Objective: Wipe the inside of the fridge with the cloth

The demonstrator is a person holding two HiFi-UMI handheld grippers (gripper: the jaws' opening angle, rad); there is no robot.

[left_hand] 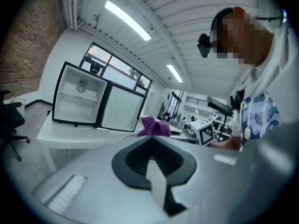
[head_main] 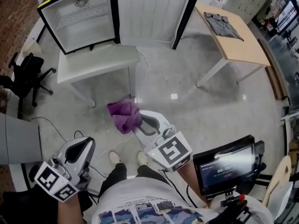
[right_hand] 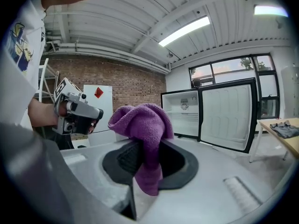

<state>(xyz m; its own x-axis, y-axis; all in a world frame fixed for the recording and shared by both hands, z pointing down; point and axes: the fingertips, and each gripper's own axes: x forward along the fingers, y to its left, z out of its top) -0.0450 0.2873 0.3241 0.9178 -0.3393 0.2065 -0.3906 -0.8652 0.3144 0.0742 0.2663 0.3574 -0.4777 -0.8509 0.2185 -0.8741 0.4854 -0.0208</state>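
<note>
A small fridge [head_main: 77,17] stands on a white table [head_main: 96,65] with its door [head_main: 149,15] swung open; its white inside shows in all three views [left_hand: 77,99] [right_hand: 183,113]. My right gripper [head_main: 140,125] is shut on a bunched purple cloth [head_main: 124,115] [right_hand: 142,129], held up well short of the fridge. The cloth also shows in the left gripper view [left_hand: 153,126]. My left gripper [head_main: 86,146] hangs low at the left, near my legs. Its jaws are closed with nothing between them [left_hand: 150,158].
A wooden table [head_main: 236,36] with a dark garment [head_main: 224,24] stands at the right. A black office chair [head_main: 23,76] sits left of the white table. A screen on a stand [head_main: 229,164] is at my right. Cables trail over the grey floor [head_main: 187,101].
</note>
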